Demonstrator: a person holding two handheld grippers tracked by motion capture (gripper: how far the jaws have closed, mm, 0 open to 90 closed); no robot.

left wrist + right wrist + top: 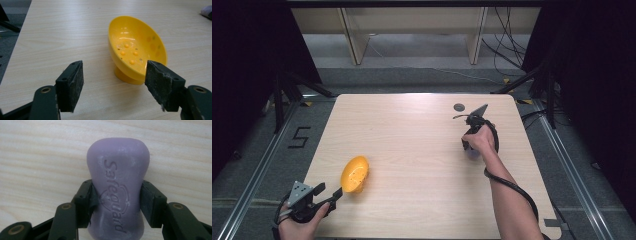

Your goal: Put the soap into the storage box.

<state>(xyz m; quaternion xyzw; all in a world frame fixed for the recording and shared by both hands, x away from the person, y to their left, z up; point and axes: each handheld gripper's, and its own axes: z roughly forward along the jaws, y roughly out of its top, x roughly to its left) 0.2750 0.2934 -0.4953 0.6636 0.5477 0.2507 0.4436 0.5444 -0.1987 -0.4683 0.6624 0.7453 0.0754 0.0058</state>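
High view: the desk (412,150) carries a yellow soap dish (355,173) at about 8 o'clock, tipped on its side, with the left claw (337,193) just beside its lower edge at 7 o'clock. The right claw (472,150) sits at about 2 o'clock under the right hand (481,140), which covers most of it; a sliver of pale purple shows below the hand. A small dark disc (459,107) lies at 1 o'clock; its nature cannot be made out.

Left gripper view: the left claw (115,87) stands wide apart with nothing between the pads. The soap dish (136,47) is beyond it, its right-hand pad overlapping the dish rim in the frame; contact cannot be confirmed.

Right gripper view: the right claw (116,202) is clamped on a purple soap bar (117,182) stamped "Safeguard", pads pressing its narrow waist. The bar's near end is cut off at the bottom edge.
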